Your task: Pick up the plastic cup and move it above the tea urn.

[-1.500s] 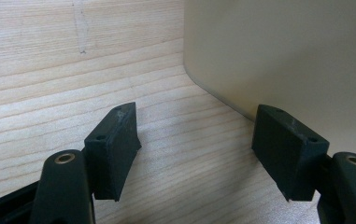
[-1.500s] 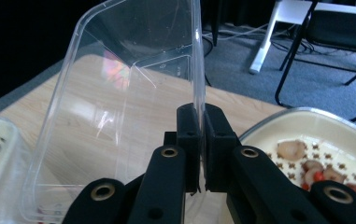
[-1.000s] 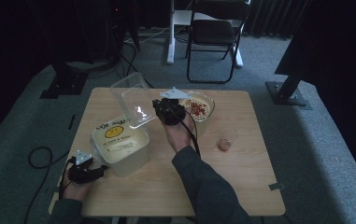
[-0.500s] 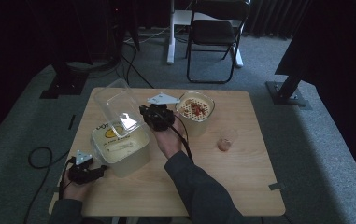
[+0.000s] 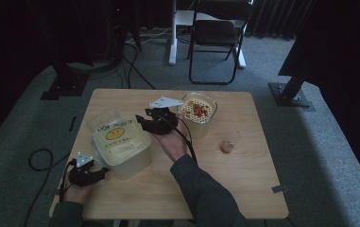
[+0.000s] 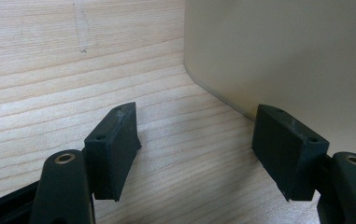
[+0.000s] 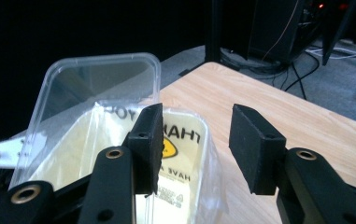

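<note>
1. The left gripper [image 5: 89, 171] rests on the wooden table [image 5: 244, 184] at the near left corner of the tub [image 5: 121, 149]. In the left gripper view its jaws stand wide apart with nothing between them, and the tub's pale wall [image 6: 283, 56] rises just beyond the right-hand jaw; whether that jaw touches the wall cannot be told.
2. The tub, a cream plastic box with a yellow smiley printed on it, sits on the left half of the table.
3. A clear lid [image 7: 96, 84] lies loosely over the tub, tilted, its far edge lifted above the rim.
4. The right gripper [image 5: 155, 122] hovers at the tub's far right corner. Its jaws have just been opening and now stand partly apart, holding nothing; the lid lies beyond and beside the left-hand jaw.
5. Right of the tub stands a bowl [image 5: 197, 113] with a perforated top and red pieces.
6. Further right lies a small pinkish lump [image 5: 227, 145].
</note>
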Tool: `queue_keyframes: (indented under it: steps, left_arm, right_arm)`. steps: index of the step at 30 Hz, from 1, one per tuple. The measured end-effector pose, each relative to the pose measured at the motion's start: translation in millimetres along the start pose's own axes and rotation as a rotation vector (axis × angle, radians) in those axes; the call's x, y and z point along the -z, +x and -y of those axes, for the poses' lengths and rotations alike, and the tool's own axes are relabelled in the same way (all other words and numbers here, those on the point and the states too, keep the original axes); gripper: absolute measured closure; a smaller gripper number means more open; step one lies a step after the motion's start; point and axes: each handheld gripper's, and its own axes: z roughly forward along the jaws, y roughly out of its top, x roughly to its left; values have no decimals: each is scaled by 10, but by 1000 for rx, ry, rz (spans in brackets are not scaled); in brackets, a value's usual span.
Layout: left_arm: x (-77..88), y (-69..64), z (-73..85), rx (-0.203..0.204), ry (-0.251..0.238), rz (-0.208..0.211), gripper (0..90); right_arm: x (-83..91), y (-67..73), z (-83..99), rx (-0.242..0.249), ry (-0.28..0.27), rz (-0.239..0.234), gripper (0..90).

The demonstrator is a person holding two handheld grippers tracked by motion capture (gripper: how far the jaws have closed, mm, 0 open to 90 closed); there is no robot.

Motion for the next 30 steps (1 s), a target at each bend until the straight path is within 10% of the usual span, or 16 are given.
queue_keyframes:
  steps: [7, 13, 23, 26, 30]
  left_arm:
    - [-3, -2, 0, -1, -2, -1, 320]
    - [0, 4, 1, 2, -2, 2, 320]
    - [1, 1, 0, 1, 0, 1, 319]
    - [1, 2, 1, 1, 0, 1, 319]
    - [2, 6, 2, 2, -2, 6, 319]
  right_arm:
    - [-126, 120, 147, 98, 97, -60, 540]
    - [-424, 172, 236, 88, 181, -60, 759]
    - [-381, 151, 82, 32, 93, -34, 872]
    - [-414, 154, 31, 28, 67, -21, 854]
    - [-483, 136, 46, 8, 103, -34, 558]
